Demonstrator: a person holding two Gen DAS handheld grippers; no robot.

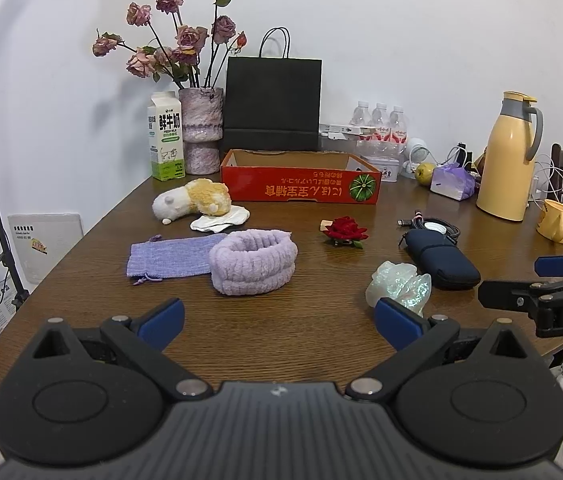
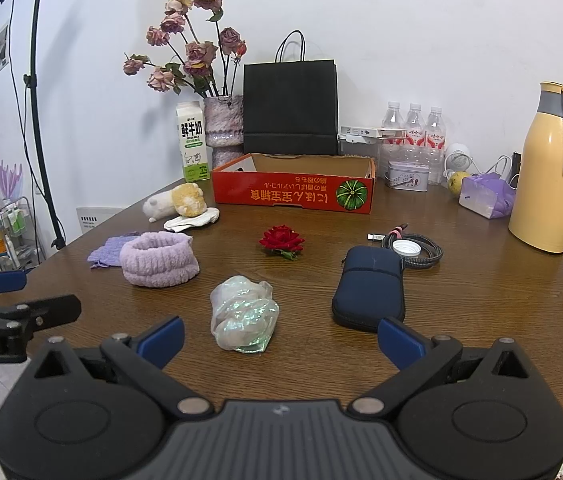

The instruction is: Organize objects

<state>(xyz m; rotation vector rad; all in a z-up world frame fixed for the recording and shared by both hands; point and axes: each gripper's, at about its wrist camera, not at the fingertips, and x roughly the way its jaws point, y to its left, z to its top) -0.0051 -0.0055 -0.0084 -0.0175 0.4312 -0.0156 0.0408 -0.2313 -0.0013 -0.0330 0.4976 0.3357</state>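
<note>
A red cardboard box [image 1: 301, 188] [image 2: 293, 194] stands open at the back of the wooden table. In front of it lie a plush toy [image 1: 189, 200] [image 2: 175, 202], a purple pouch [image 1: 169, 258], a purple fluffy headband [image 1: 253, 260] [image 2: 157, 258], a red rose [image 1: 345, 230] [image 2: 281, 240], an iridescent plastic bundle [image 1: 399, 282] [image 2: 243, 312] and a navy case [image 1: 441, 258] [image 2: 369, 288]. My left gripper [image 1: 279, 324] is open and empty, short of the headband. My right gripper [image 2: 281, 338] is open and empty, just short of the bundle.
A milk carton [image 1: 166, 136], a vase of dried roses [image 1: 200, 128], a black paper bag [image 1: 271, 104], water bottles [image 2: 413, 128], a yellow jug [image 2: 547, 168], a coiled cable [image 2: 413, 248] and a yellow mug [image 1: 555, 220] line the back and right.
</note>
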